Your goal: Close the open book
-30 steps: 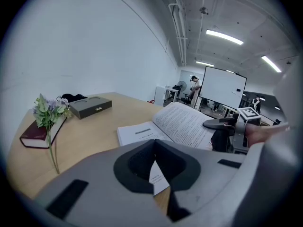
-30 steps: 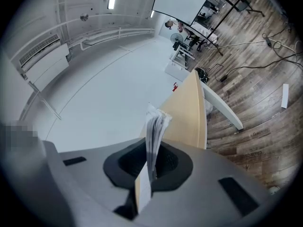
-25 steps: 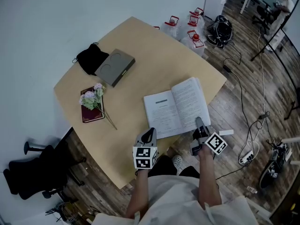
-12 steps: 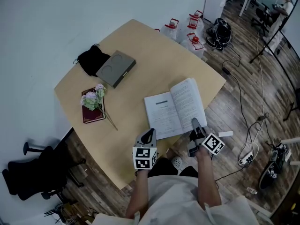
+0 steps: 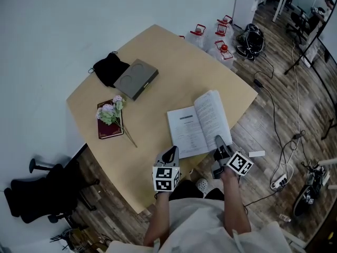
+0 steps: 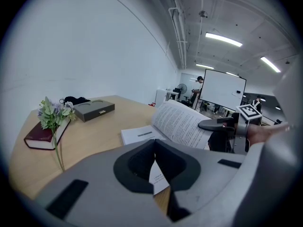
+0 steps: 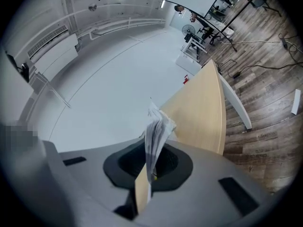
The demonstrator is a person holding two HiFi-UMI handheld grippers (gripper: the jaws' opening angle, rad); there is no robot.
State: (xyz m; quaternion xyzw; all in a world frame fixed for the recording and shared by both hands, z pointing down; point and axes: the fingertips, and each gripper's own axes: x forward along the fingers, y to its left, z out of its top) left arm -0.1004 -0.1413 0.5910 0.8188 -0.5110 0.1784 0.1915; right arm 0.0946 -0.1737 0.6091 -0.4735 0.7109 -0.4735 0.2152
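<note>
Since the right tool is clamped narrow on the near edge of the open book's right-hand half, with a sheaf of pages and a stiff tan board pinched between its jaws in the right gripper view, that hand looks to be the one to do the closing. The book lies on the table straight ahead of both tools, close to the person's edge. Its spine runs away from the tools, so its long axis points forward. The gripped half stands raised off the table, curving up, while the other half lies flat to the left of the right tool. My reading is that the raised half must swing leftward over the spine and down onto the flat page.

The left tool has its jaws together on nothing. It hovers just beside the near left corner of the flat page, which shows beyond its tips in the left gripper view, so it could steady that side.

Well ahead and to the left of the left tool sits a grey case, lid shut, contents unseen. On the floor past the table's far edge stand red-capped jugs; whether they hold anything cannot be told
</note>
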